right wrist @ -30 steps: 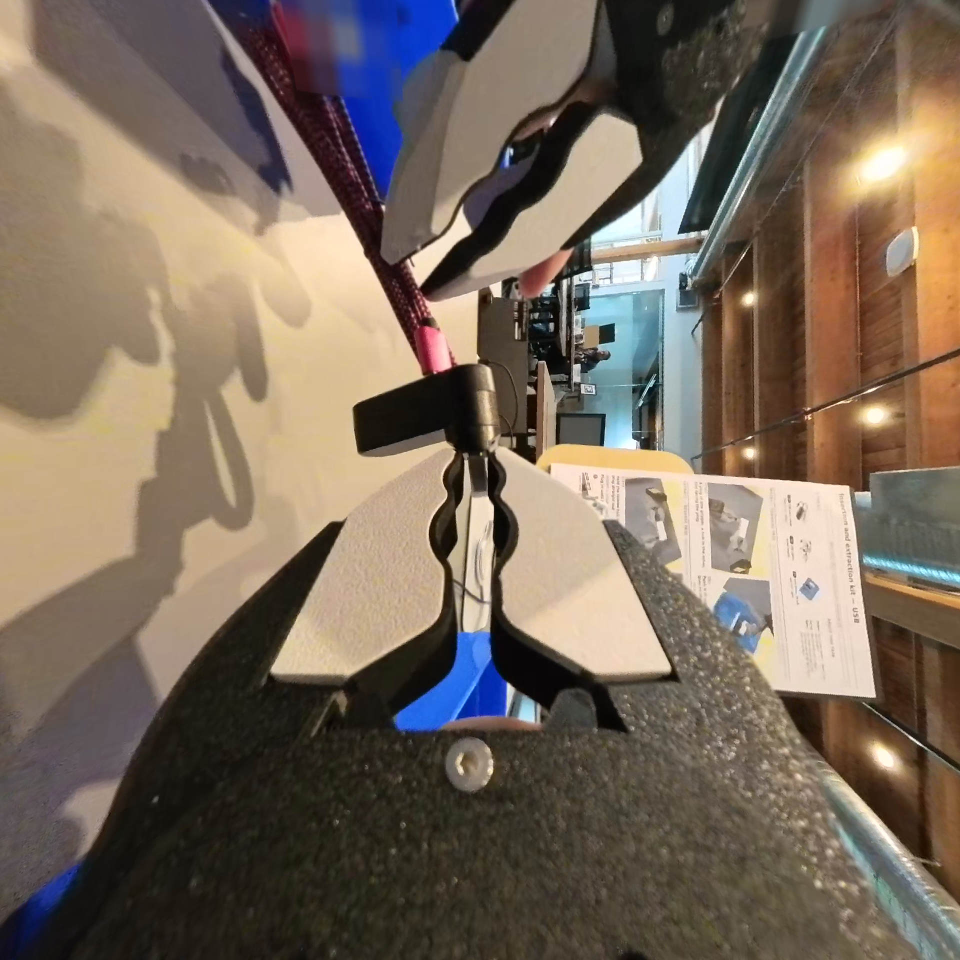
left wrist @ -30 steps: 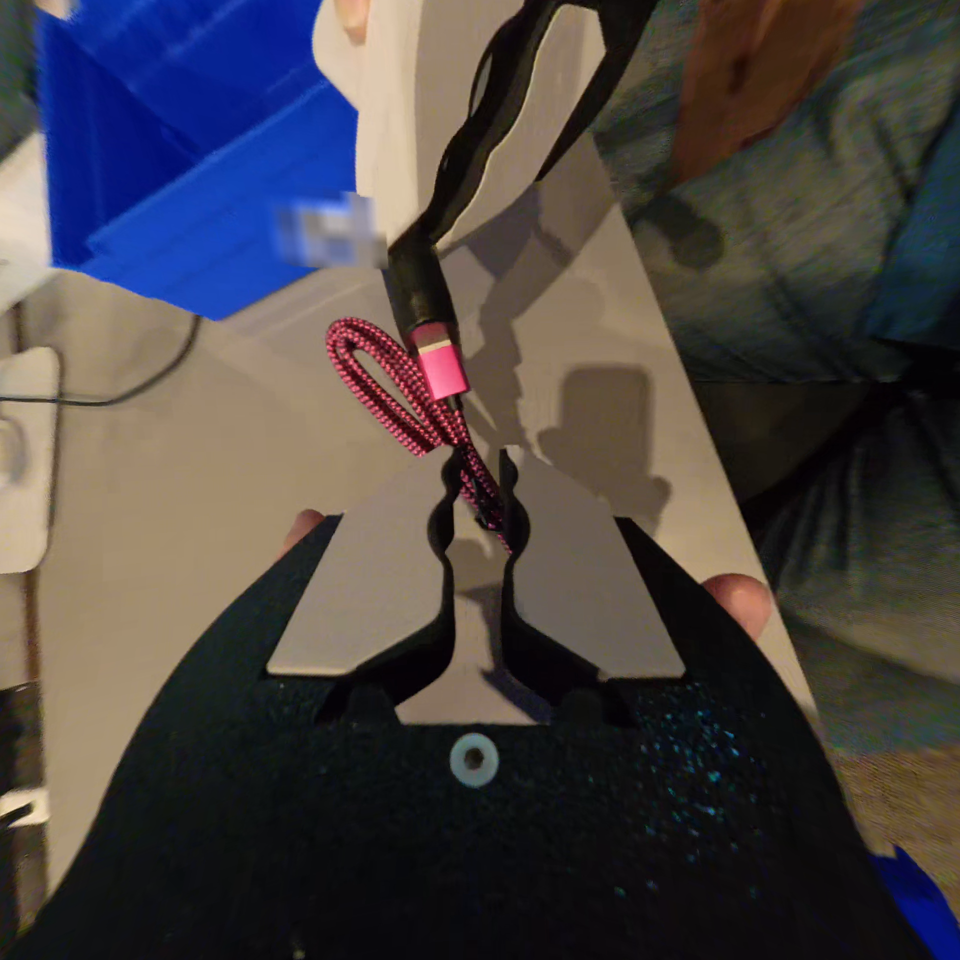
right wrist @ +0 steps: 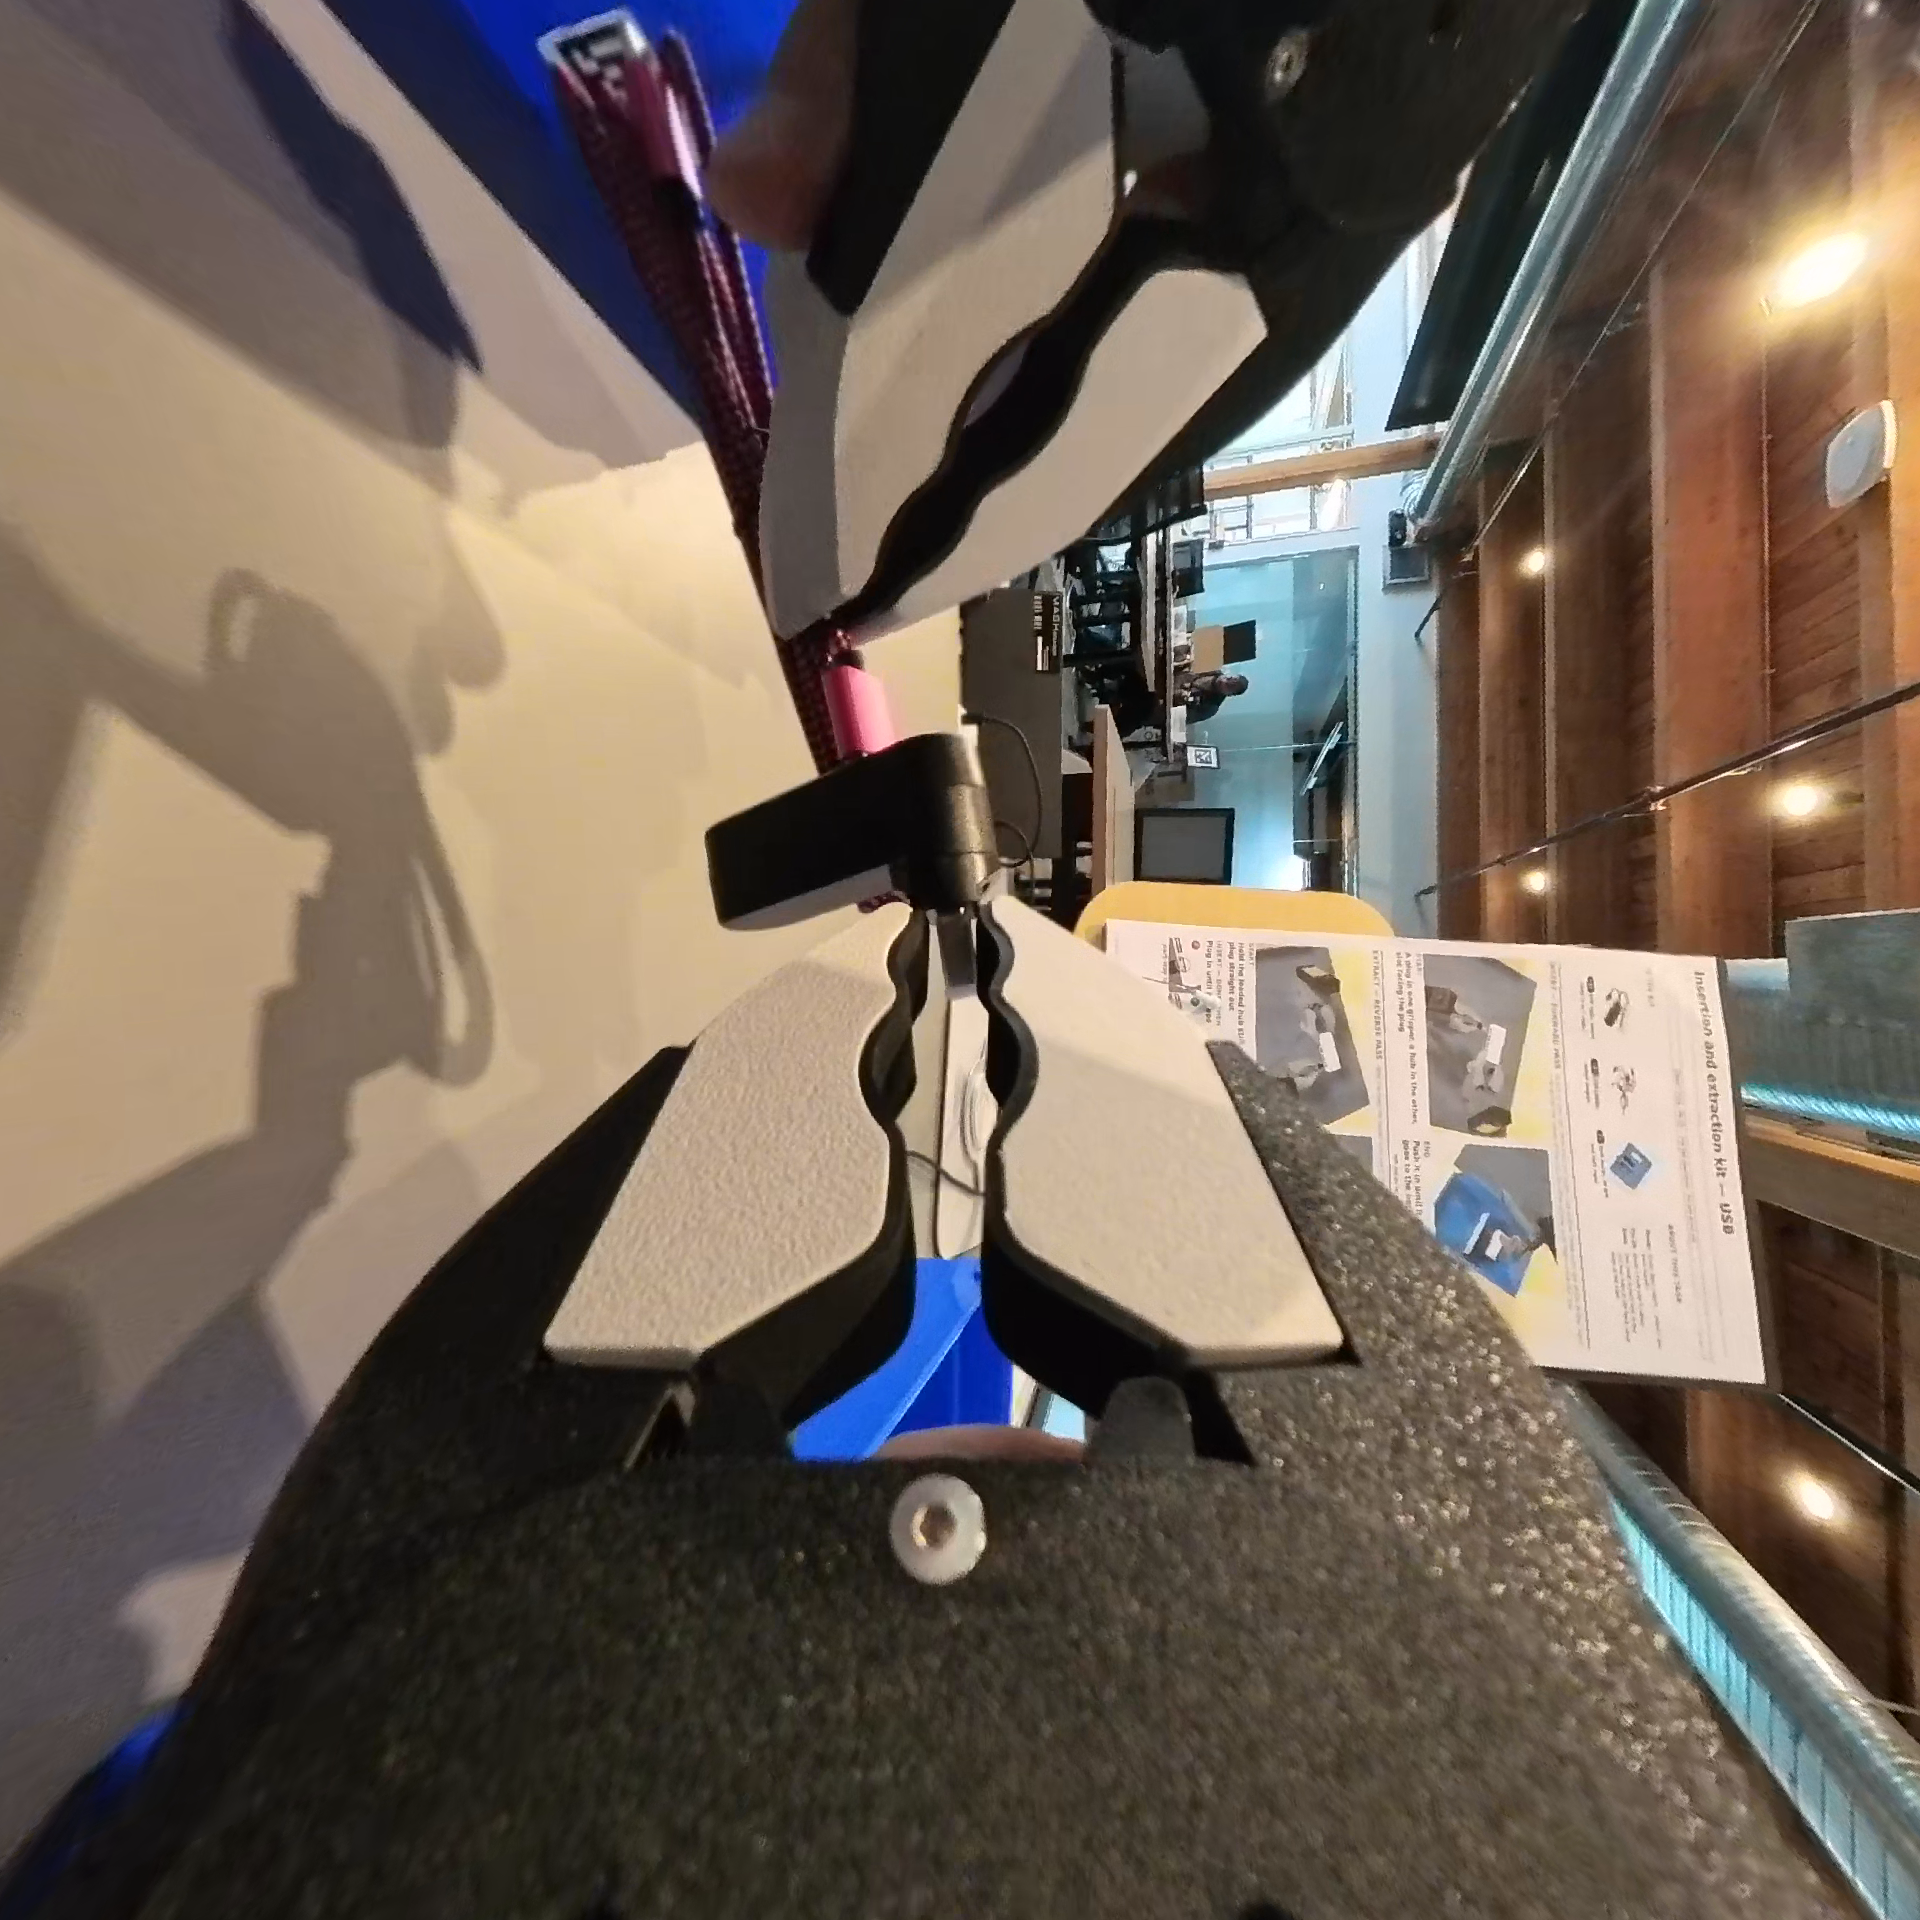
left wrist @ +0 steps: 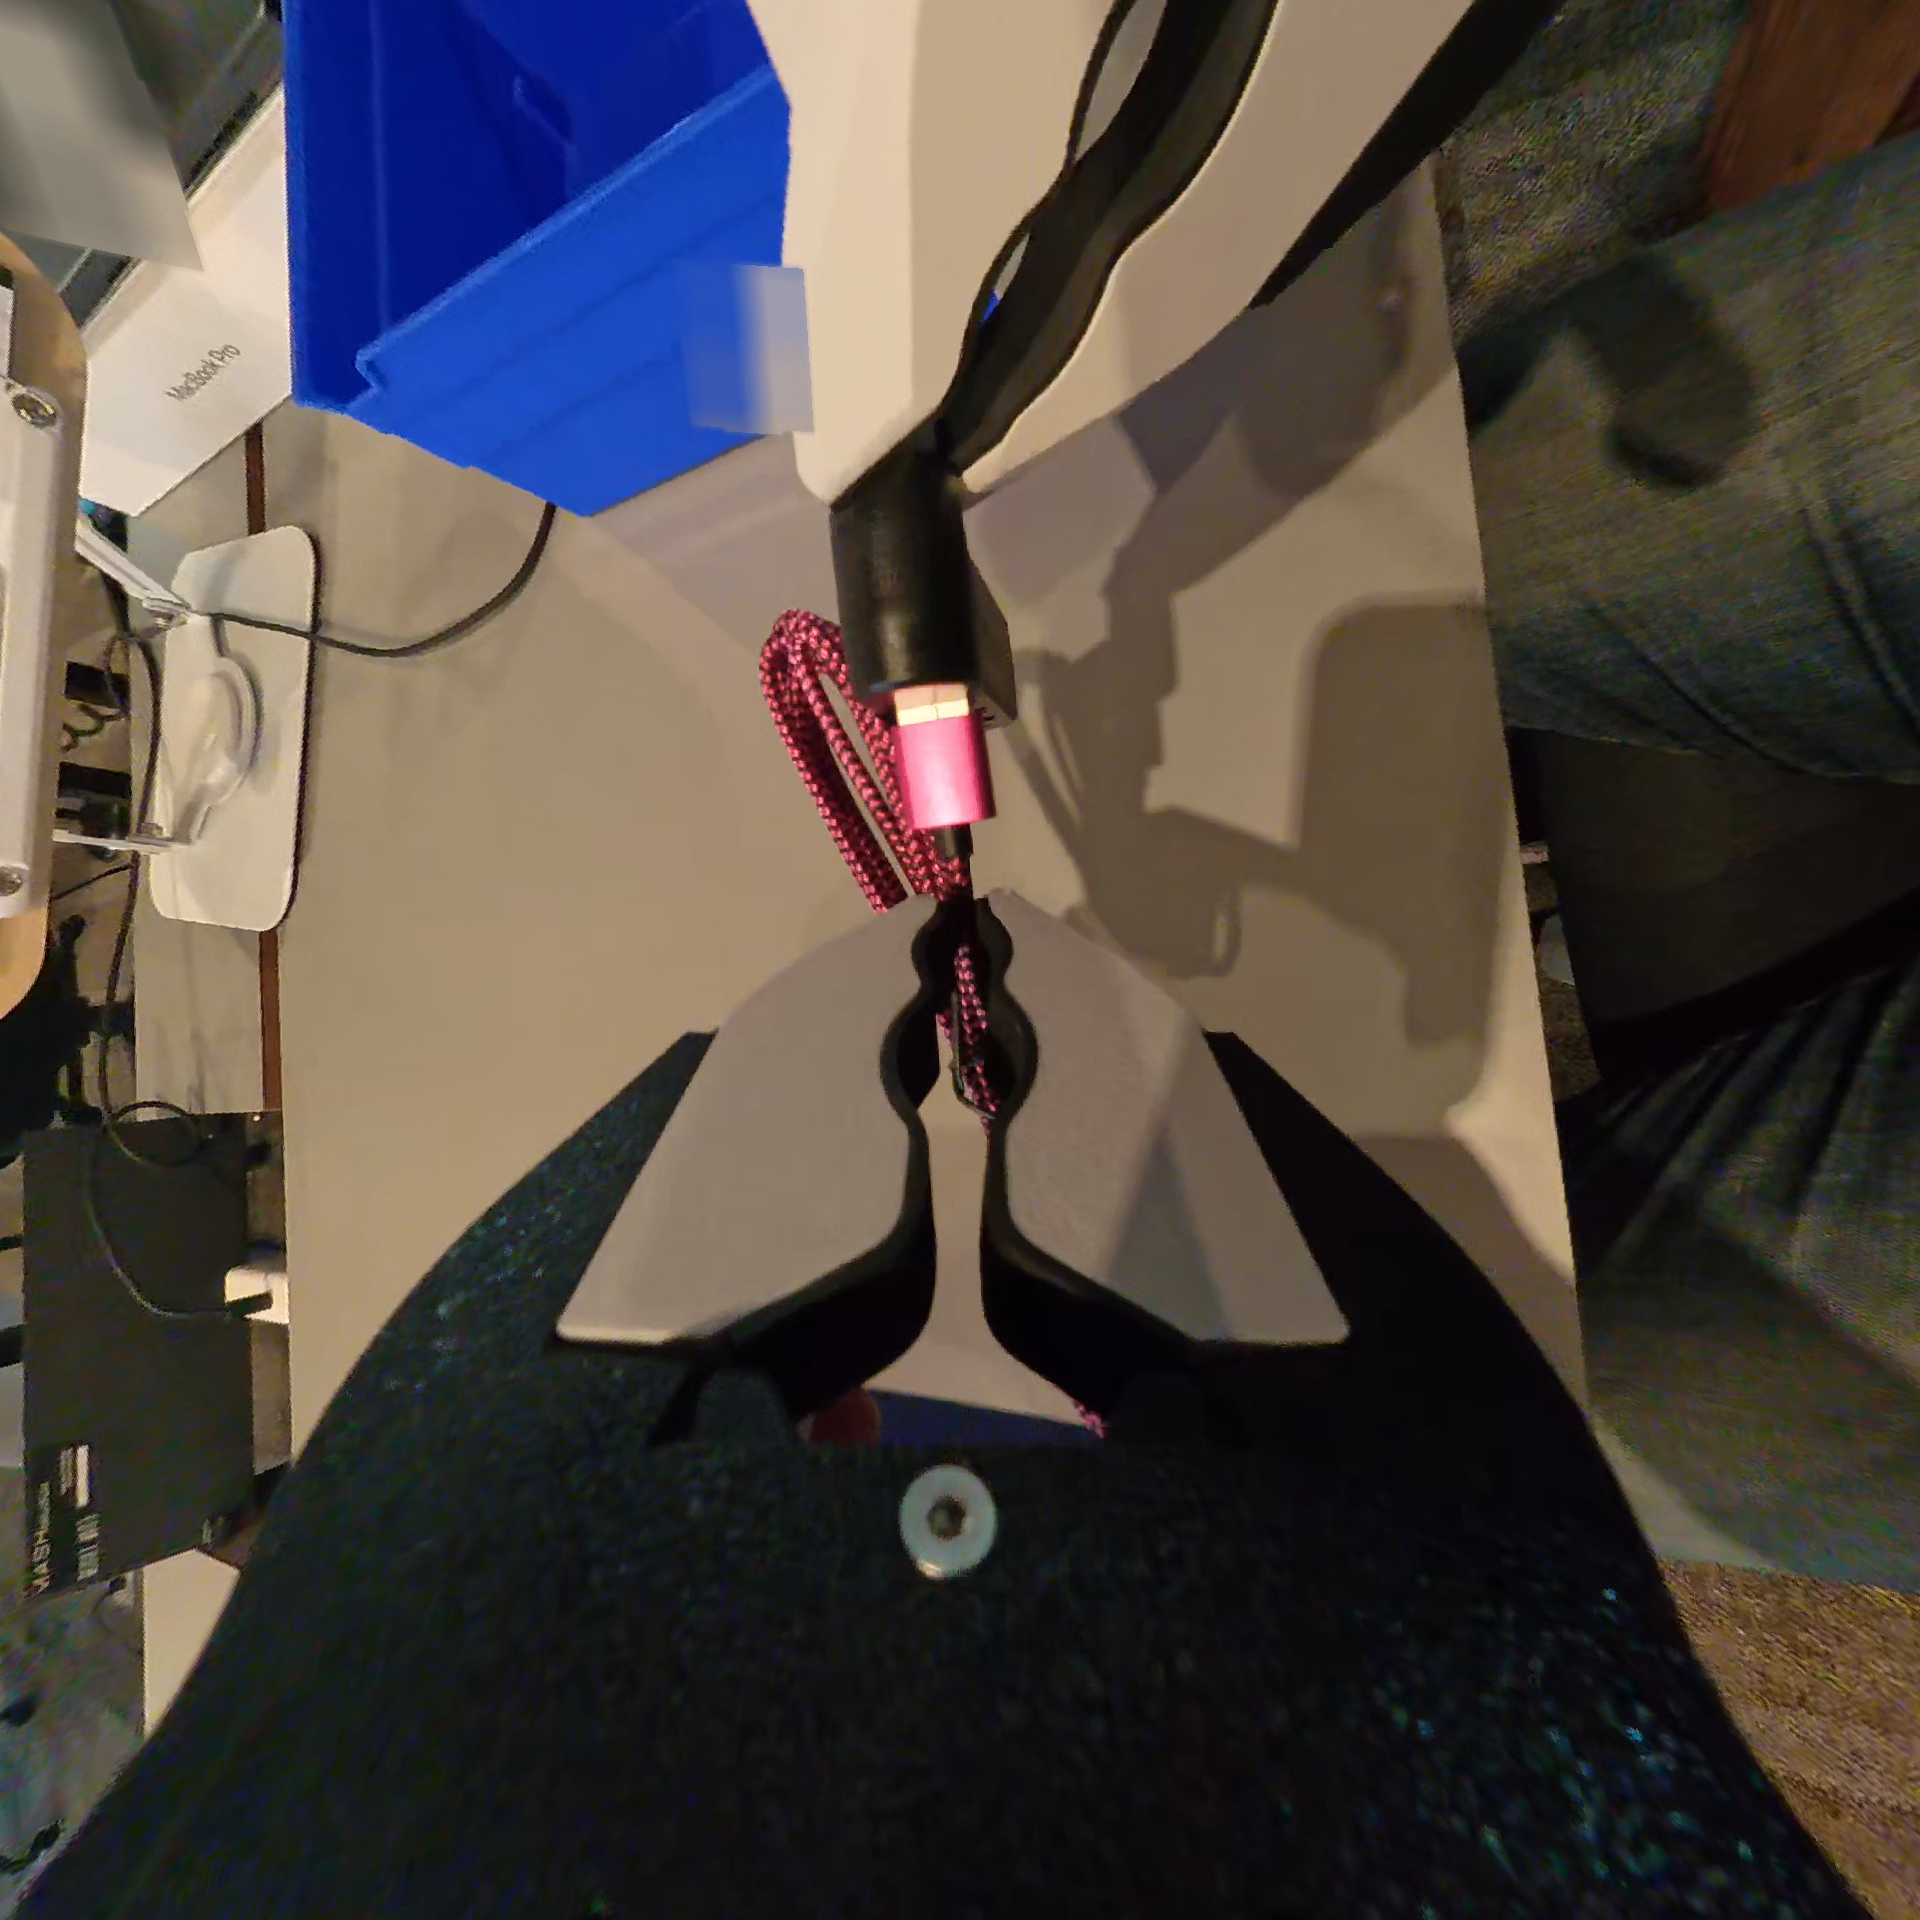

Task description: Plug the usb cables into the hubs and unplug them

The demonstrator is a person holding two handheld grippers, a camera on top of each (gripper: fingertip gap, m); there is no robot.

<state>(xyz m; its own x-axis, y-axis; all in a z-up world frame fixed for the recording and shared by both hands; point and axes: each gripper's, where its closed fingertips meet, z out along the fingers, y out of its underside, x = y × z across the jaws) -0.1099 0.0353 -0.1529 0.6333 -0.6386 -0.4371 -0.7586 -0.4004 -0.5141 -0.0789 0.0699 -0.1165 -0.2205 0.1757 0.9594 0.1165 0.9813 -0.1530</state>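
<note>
Plug (left wrist: 938, 767) of the pink cable (left wrist: 821, 717) is partly seated in the black hub (left wrist: 914, 592), above the table edge. The cable is clamped by the left gripper (left wrist: 961, 914), the hub's lead by the right gripper (right wrist: 951, 914). Straight alignment should be kept while pushing.

Open-plan office – laptop box (left wrist: 187, 384); desks with monitors (right wrist: 1184, 857) behind.

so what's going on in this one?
USB plugging, mid-air over a white table. The left tool is shut on the pink braided cable just behind its plug. The right tool pinches the black hub by its lead. The plug's metal tip sits at the hub's port, not fully seated.
</note>
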